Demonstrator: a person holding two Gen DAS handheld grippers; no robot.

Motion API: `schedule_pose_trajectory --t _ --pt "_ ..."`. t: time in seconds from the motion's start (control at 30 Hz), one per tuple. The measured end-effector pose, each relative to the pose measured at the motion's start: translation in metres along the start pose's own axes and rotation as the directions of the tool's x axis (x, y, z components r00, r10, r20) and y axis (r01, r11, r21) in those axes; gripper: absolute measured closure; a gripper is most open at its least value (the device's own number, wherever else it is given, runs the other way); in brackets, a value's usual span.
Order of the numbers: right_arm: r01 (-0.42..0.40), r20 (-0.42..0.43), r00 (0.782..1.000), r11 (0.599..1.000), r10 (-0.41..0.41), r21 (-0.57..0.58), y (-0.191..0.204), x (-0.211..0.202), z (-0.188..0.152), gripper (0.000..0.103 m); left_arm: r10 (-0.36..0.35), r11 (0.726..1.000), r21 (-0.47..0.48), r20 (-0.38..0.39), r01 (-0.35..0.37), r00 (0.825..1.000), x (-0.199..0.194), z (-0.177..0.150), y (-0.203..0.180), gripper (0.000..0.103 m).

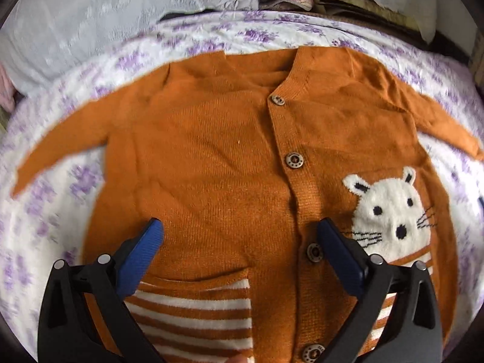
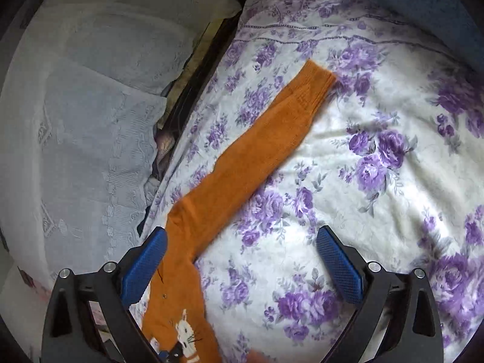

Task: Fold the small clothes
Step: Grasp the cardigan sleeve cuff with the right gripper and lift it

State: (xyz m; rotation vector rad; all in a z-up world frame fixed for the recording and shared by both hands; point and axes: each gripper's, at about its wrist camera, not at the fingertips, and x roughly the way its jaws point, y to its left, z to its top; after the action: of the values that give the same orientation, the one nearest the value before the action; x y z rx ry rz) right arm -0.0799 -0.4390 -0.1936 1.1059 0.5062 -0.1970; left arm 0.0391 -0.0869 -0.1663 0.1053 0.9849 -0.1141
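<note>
Left wrist view: an orange cardigan (image 1: 217, 157) is seen spread face up on a bed (image 1: 54, 199) covered with a purple-flowered sheet, buttons done up, both sleeves laid out to the sides. The left hand-held gripper (image 1: 240, 230) is held wide above the lower front, nothing between its jaws, a striped pocket (image 1: 193, 311) under it. In the right wrist view, the right hand-held gripper (image 2: 242, 242) is likewise wide and empty, hung over the armpit where the right sleeve (image 2: 257, 139) runs off to its cuff on the sheet. No fold is made yet, by the look of it. The likely fault is a pinch that takes the sheet along with the knit, since both are soft and lie flat together; a sleeve lifted by one layer only may also twist and fold crooked. White lace cloth (image 2: 75, 106) is heaped beyond the bed's edge and a blue cushion (image 2: 423, 6) lies at a far corner; neither is in the way.
</note>
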Motion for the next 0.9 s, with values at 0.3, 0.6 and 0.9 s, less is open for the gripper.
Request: schedule_pose_trajectory --t 0.3,0.6,0.9 --pt "0.136 0.008 0.991 0.988 -0.135 -0.076 0.01 0.054 0.051 0.003 -0.022 1.0 -0.021 0.023 0.023 0.999 -0.001 -0.005 0.002 0.004" --pt "0.14 0.216 0.967 0.99 -0.136 -0.002 -0.015 0.063 0.074 0.072 -0.042 0.999 -0.016 0.008 0.043 0.999 -0.004 -0.003 0.006 0.004" --pt "-0.01 0.24 0.971 0.999 -0.002 0.049 -0.024 0.05 0.082 0.094 -0.014 0.998 -0.057 -0.036 0.012 0.999 -0.005 0.074 0.006 0.004"
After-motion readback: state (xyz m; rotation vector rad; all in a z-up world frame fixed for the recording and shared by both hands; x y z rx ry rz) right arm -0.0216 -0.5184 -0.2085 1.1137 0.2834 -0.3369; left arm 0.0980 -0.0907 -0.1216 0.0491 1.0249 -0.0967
